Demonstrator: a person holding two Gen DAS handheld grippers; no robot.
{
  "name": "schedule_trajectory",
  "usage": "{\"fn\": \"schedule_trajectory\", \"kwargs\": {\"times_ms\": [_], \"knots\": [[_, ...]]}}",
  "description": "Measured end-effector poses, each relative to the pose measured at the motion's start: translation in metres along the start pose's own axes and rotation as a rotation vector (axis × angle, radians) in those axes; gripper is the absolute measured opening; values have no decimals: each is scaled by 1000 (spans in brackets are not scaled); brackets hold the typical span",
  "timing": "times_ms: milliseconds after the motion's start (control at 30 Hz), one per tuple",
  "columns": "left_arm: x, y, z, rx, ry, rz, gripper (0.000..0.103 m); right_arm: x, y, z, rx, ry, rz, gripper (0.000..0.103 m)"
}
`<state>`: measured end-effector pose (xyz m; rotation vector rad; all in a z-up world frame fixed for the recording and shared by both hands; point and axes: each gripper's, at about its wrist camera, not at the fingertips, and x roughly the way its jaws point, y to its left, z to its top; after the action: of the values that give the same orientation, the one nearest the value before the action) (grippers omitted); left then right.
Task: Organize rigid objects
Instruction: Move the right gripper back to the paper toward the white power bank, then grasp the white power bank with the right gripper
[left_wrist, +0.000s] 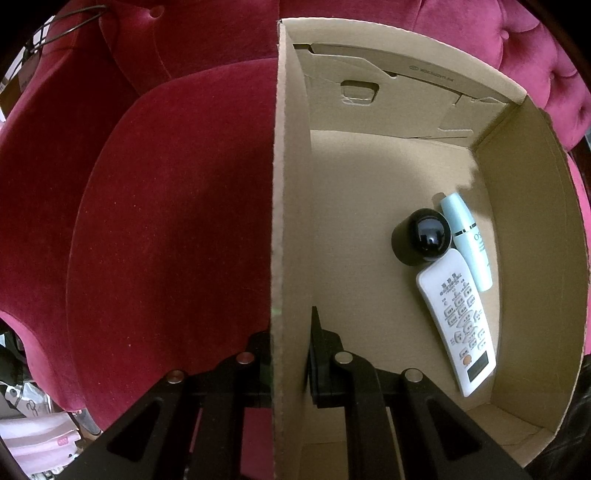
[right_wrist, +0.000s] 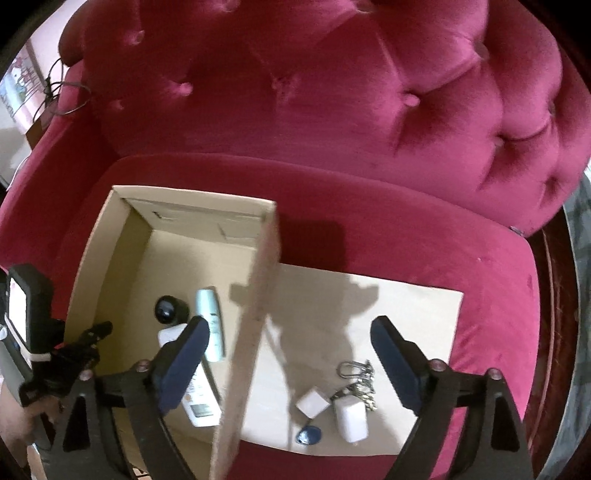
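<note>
a: starting nearest, what is the left gripper (left_wrist: 290, 354) doing?

b: clamped on the cardboard box (left_wrist: 532, 229), one finger on each side of its left wall, at the near end of that wall.

a: and the right gripper (right_wrist: 291, 354)?

b: its jaws stand wide, with nothing between the pads. it hangs above the box's right wall, so its left finger (right_wrist: 184, 363) sits over the box's inside and its right finger over the flat cardboard sheet (right_wrist: 406, 306) beside the box.

a: what lies in the box?

b: three things, all along the right side of the floor. nearest is a white remote control (left_wrist: 456, 325), lying flat, buttons up. in the right wrist view the left finger covers part of it. just past its far end lies a black cylinder with a glossy end (left_wrist: 421, 236), and right of that a pale blue tube (left_wrist: 467, 240), which lies against the remote's right edge.

a: and outside the box?

b: on the sheet, low between the right gripper's fingers, lie a small white square block (right_wrist: 312, 400), a white charger-like block (right_wrist: 351, 417), a blue key fob (right_wrist: 308, 435) and a metal key ring with a chain (right_wrist: 356, 373). they are bunched together.

a: farther off?

b: box and sheet both rest on the seat of a red velvet sofa (right_wrist: 369, 110), whose tufted back rises at the far side.
</note>
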<state>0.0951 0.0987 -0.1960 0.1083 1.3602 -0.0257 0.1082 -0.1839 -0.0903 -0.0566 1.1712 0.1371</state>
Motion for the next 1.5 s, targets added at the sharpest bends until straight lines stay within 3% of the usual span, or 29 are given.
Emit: {"fn": "schedule_trajectory", "kwargs": {"times_ms": [200, 700, 1500], "knots": [[1, -1, -1, 2, -1, 2, 12, 2, -26, -17, 43, -2, -30, 103], [1, -3, -1, 5, -1, 5, 12, 32, -74, -61, 118, 59, -81, 103], [1, -3, 0, 6, 0, 11, 12, 95, -87, -117, 90, 178, -72, 102]]}}
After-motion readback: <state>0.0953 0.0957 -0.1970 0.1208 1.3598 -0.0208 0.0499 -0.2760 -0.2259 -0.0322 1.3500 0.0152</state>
